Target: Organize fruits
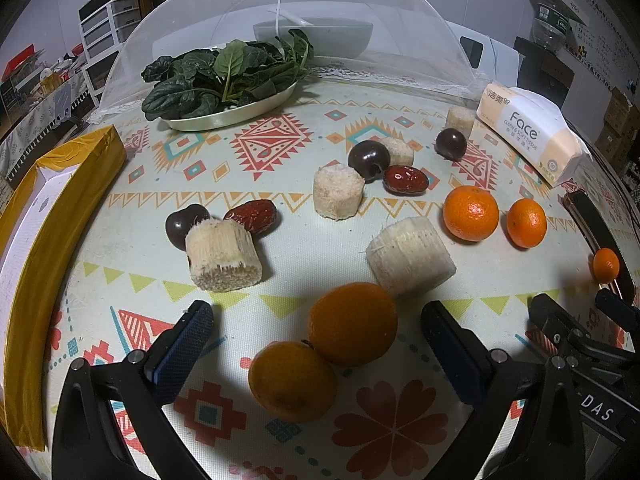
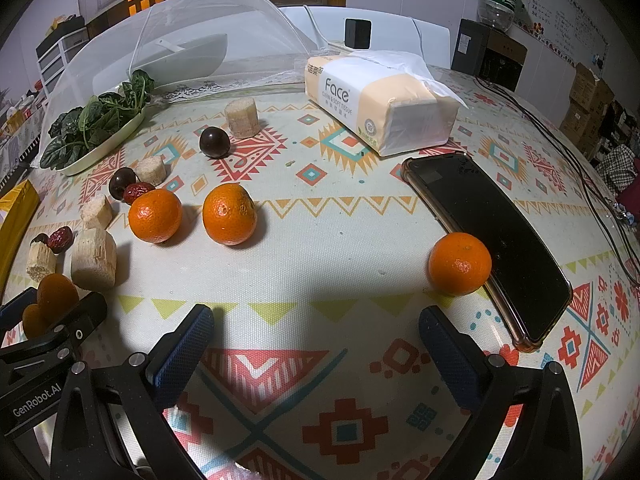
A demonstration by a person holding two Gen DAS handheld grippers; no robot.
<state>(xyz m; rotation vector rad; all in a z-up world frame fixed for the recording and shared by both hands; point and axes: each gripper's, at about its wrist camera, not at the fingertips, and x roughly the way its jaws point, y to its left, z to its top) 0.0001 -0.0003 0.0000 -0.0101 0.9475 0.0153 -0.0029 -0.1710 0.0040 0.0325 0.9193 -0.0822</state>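
My left gripper (image 1: 318,320) is open, its jaws on either side of two touching oranges (image 1: 352,322) on the patterned tablecloth. Ahead lie several sugarcane pieces (image 1: 410,256), dark cherries (image 1: 366,158), red dates (image 1: 405,180) and two more oranges (image 1: 471,213). My right gripper (image 2: 316,320) is open and empty. A lone orange (image 2: 459,263) sits just ahead of its right finger, touching a black phone (image 2: 496,240). Two oranges (image 2: 229,214) lie further ahead to the left. The left gripper (image 2: 52,320) shows at the far left of the right wrist view.
A plate of spinach (image 1: 224,80) sits at the edge of a mesh food cover (image 1: 280,20) at the back. A tissue pack (image 2: 380,100) lies at the back right. A yellow-taped box (image 1: 48,220) runs along the left. A cable (image 2: 560,152) trails on the right.
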